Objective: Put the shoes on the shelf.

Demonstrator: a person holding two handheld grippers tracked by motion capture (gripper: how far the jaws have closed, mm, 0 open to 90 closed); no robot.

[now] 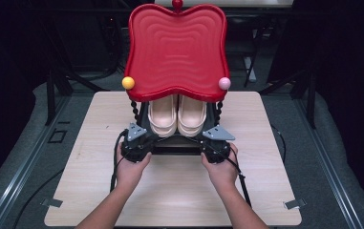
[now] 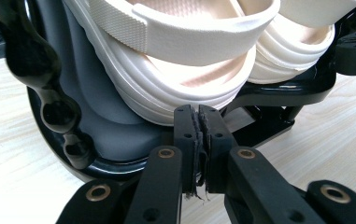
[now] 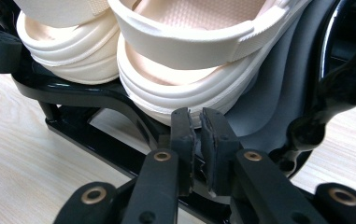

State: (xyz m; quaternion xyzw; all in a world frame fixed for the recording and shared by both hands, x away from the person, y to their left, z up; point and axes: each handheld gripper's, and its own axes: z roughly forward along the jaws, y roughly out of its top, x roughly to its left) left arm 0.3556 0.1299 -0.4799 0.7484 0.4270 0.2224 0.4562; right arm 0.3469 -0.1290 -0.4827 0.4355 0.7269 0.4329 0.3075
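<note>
Sandals (image 1: 177,114) at the shelf edge (image 2: 278,88), claws alongside.

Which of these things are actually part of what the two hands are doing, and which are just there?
In use:
- left gripper, at the shelf's front edge
- right gripper, likewise
- black shelf
- cream sandals on that shelf

Just there:
- red tray on top
- yellow ball and pink ball
- wooden table

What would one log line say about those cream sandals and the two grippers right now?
cream sandals: pair on black rack under red tray | left gripper: shut, empty | right gripper: slightly parted, empty
</note>
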